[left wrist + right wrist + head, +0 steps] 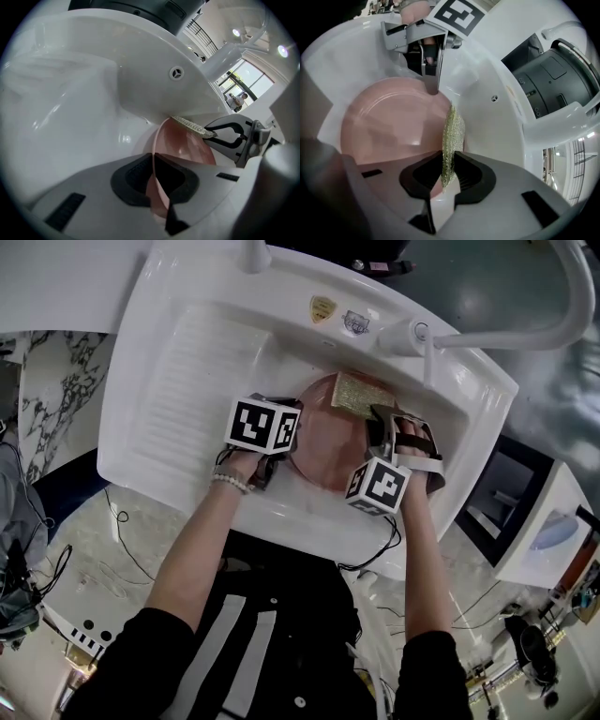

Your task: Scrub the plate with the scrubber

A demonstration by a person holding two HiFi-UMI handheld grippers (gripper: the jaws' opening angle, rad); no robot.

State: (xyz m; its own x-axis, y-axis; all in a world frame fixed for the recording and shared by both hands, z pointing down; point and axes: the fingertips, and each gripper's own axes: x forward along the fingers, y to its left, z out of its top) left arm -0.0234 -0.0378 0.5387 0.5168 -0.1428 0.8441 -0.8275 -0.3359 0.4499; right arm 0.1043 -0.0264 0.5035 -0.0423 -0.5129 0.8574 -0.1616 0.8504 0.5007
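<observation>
A pink plate (328, 442) stands tilted in the white sink basin (187, 362). My left gripper (272, 460) is shut on the plate's left rim (157, 187), which runs thin between the dark pads. My right gripper (380, 432) is shut on a flat gold-green scrubber (361, 395); the scrubber (451, 140) rises edge-on from the jaws and lies against the plate's far right part (389, 126). In the left gripper view the scrubber (190, 125) shows at the plate's upper edge, held by the right gripper's fingers (229, 136).
A white tap (487, 329) arches over the basin's far right corner. The ribbed draining board (192, 381) lies to the left. A cable-strewn marble counter (112, 549) and a person's dark clothing (262, 634) sit near the sink's front edge.
</observation>
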